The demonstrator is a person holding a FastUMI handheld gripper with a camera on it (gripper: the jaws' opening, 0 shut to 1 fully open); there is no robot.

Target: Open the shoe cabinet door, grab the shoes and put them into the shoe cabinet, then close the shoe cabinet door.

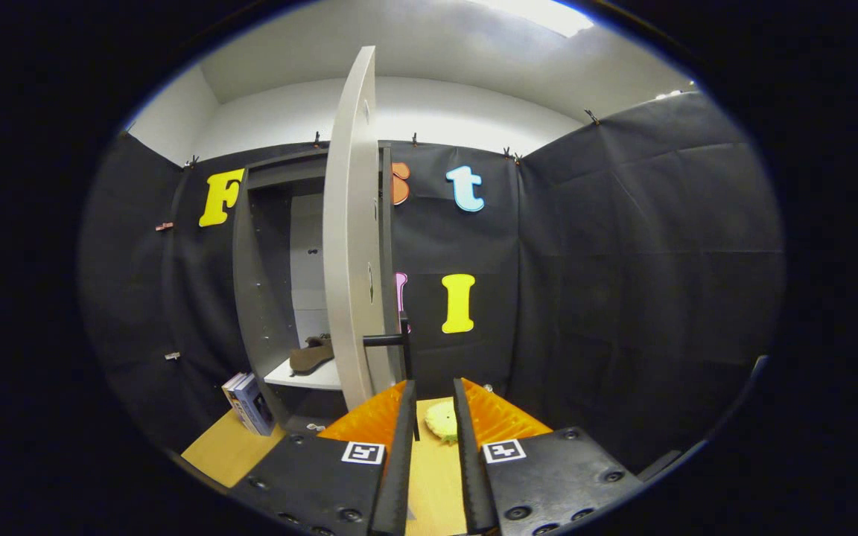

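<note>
Our gripper (pixel 433 391) hangs with fingers parted and empty, and the door handle (pixel 392 341), a dark upright bar, stands just ahead, slightly left of them, on the swung-out cabinet door (pixel 351 223).

1. Shoe cabinet door (pixel 351 223): pale off-white, with a black handle (pixel 392 340).
2. Shoe (pixel 311 355) on the white shelf (pixel 302 376): brown.
3. Floor (pixel 224 447): light tan wood.
4. Round object (pixel 442 420) between the gripper (pixel 433 394) fingers: pale yellow-green.
</note>
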